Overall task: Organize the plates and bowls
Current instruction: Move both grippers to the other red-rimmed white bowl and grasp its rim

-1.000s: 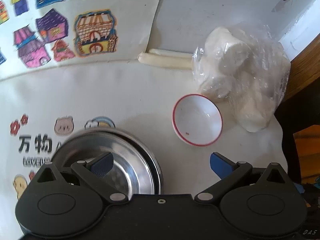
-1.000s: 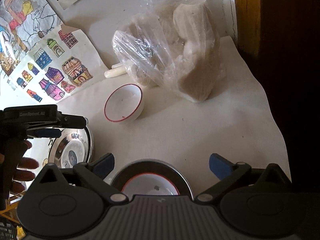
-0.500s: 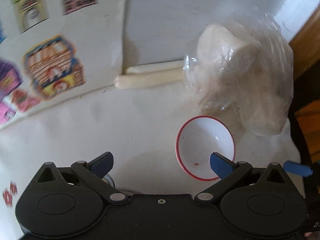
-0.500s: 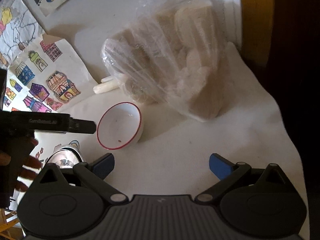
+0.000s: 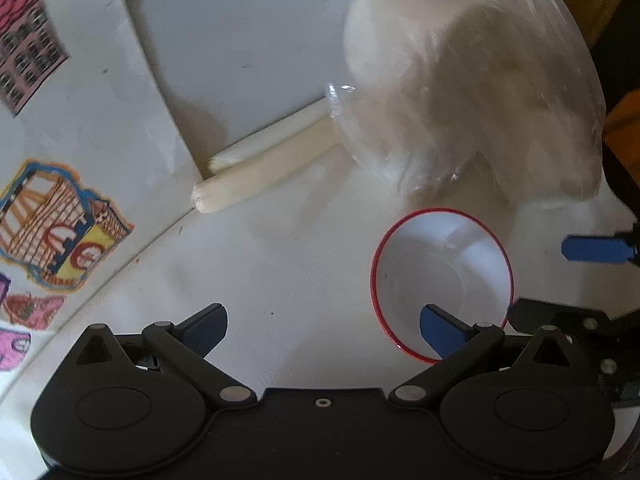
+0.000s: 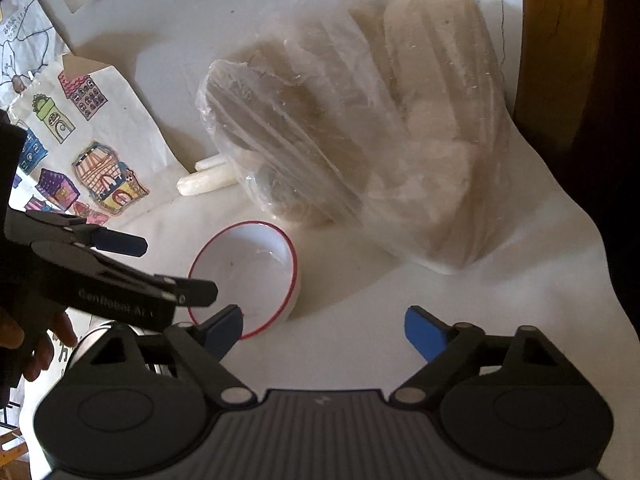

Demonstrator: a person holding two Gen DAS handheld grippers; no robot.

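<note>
On the cloth-covered worktop [image 6: 360, 320] we see a round, glossy, red-rimmed white bowl [image 6: 250, 276] below a crinkled plastic bag [image 6: 360, 140], with both our left gripper [image 5: 324, 330] and right gripper [image 6: 324, 330] holding their fingers apart and empty, the right's having just narrowed.

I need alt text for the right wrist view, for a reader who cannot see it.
A white bowl with a red rim sits on a white cloth, with the open left gripper and open right gripper close to it. Behind lies a clear plastic bag.
</note>
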